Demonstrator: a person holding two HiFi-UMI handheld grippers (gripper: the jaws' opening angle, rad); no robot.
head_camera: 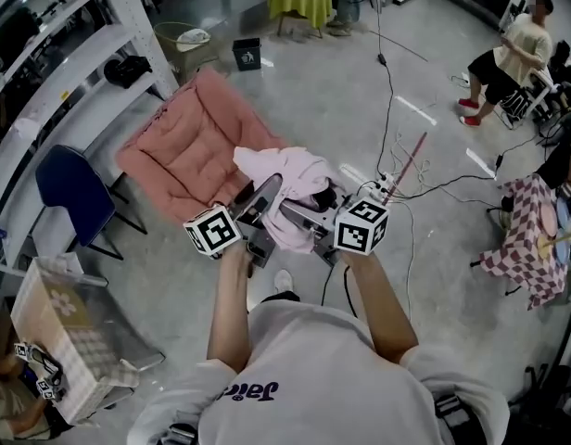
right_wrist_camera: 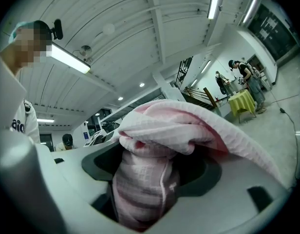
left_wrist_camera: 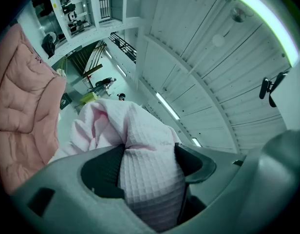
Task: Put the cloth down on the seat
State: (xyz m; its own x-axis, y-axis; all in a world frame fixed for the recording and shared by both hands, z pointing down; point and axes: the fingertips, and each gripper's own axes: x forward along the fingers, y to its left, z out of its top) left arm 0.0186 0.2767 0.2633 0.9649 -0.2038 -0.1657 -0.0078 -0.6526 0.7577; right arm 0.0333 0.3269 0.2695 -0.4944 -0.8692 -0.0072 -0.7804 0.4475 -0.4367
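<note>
A pale pink waffle-weave cloth (head_camera: 287,185) hangs bunched in the air between both grippers, just right of the pink padded seat (head_camera: 188,151). My left gripper (head_camera: 265,193) is shut on one part of the cloth (left_wrist_camera: 145,165), which fills the space between its dark pads. My right gripper (head_camera: 315,213) is shut on another part of the cloth (right_wrist_camera: 150,179), with a fold draped over its jaws. In the left gripper view the pink seat (left_wrist_camera: 23,101) shows at the left edge. Both grippers point upward, toward the ceiling.
A blue chair (head_camera: 72,191) stands left of the seat, by white shelving (head_camera: 72,72). A clear bin (head_camera: 68,336) sits at lower left. Cables and a power strip (head_camera: 383,182) lie on the floor to the right, beside a checkered cloth (head_camera: 531,235). A person (head_camera: 508,58) sits at far right.
</note>
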